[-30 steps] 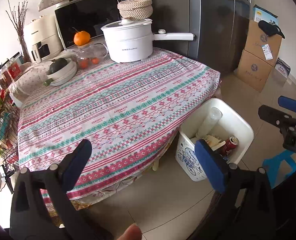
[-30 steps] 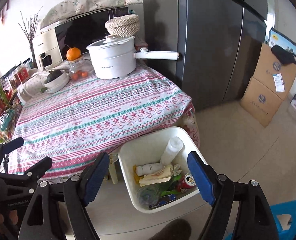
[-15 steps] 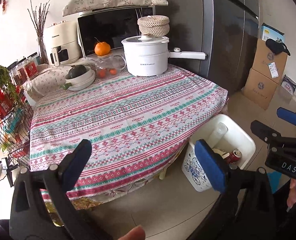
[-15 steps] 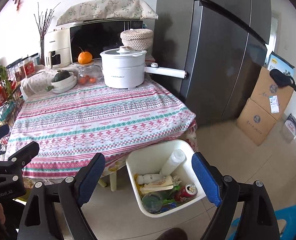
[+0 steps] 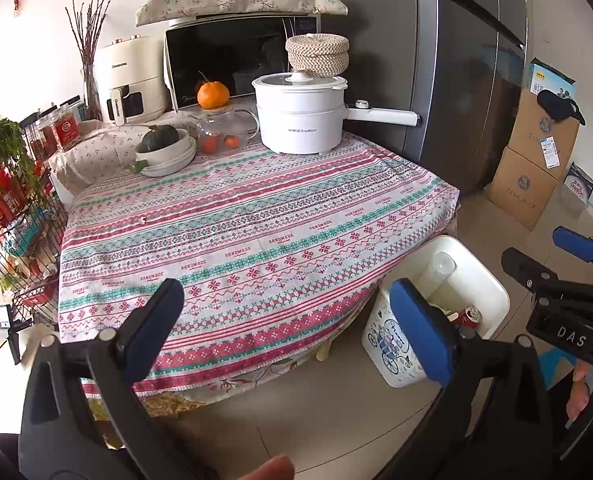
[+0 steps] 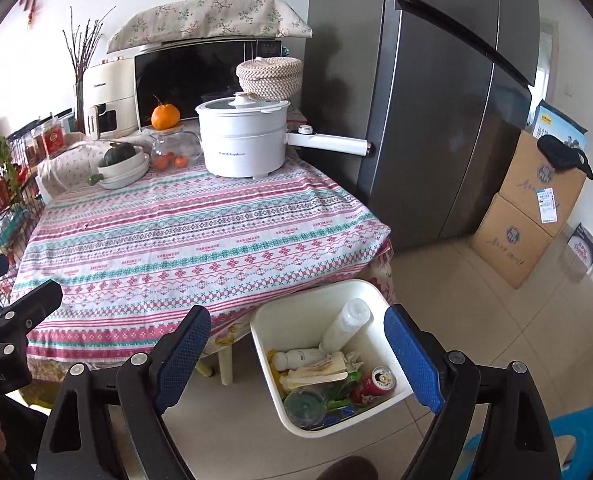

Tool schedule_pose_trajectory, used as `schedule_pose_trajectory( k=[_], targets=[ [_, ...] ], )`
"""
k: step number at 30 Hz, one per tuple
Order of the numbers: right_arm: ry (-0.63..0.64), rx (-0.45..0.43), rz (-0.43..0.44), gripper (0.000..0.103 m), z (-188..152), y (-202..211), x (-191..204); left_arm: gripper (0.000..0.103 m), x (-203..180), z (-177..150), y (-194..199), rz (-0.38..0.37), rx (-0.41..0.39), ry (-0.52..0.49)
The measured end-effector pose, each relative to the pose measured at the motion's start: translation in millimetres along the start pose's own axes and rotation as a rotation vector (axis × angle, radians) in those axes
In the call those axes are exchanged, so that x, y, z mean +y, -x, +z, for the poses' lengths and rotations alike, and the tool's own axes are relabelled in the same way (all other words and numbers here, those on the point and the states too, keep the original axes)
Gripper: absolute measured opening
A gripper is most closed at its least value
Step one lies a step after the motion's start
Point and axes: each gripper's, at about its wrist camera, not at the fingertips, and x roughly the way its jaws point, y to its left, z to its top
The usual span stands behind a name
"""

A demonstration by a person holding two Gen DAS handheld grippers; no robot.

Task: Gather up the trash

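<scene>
A white trash bin [image 6: 392, 396] stands on the floor by the table's near right corner. It holds plastic bottles [image 6: 344, 326], a red can [image 6: 374, 384], wrappers and other trash. It also shows in the left wrist view [image 5: 492, 296]. My left gripper [image 5: 286, 326] is open and empty, back from the table's front edge. My right gripper [image 6: 298, 354] is open and empty, above and in front of the bin. The striped tablecloth [image 5: 236, 236] bears no loose trash in its middle.
At the table's back stand a white electric pot [image 5: 300, 116] with a long handle, a glass jar [image 5: 216, 132], an orange [image 5: 213, 94], bowls with a squash [image 5: 164, 148], a microwave [image 5: 232, 68]. A grey fridge [image 6: 436, 100], cardboard boxes [image 6: 528, 208], a wire rack [image 5: 12, 248] surround it.
Both grippers have pulled back and risen, so the table and bin look smaller and farther. Both stay open and empty.
</scene>
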Motion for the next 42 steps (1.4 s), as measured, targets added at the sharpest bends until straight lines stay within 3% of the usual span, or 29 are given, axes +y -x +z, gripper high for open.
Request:
schedule_pose_trajectory(
  k=[42],
  targets=[
    [-0.011,0.0,-0.003,0.09,-0.8,0.2,2.4,0.102,-2.3,0.2,0.2,-0.006,0.004,0.014]
  ],
)
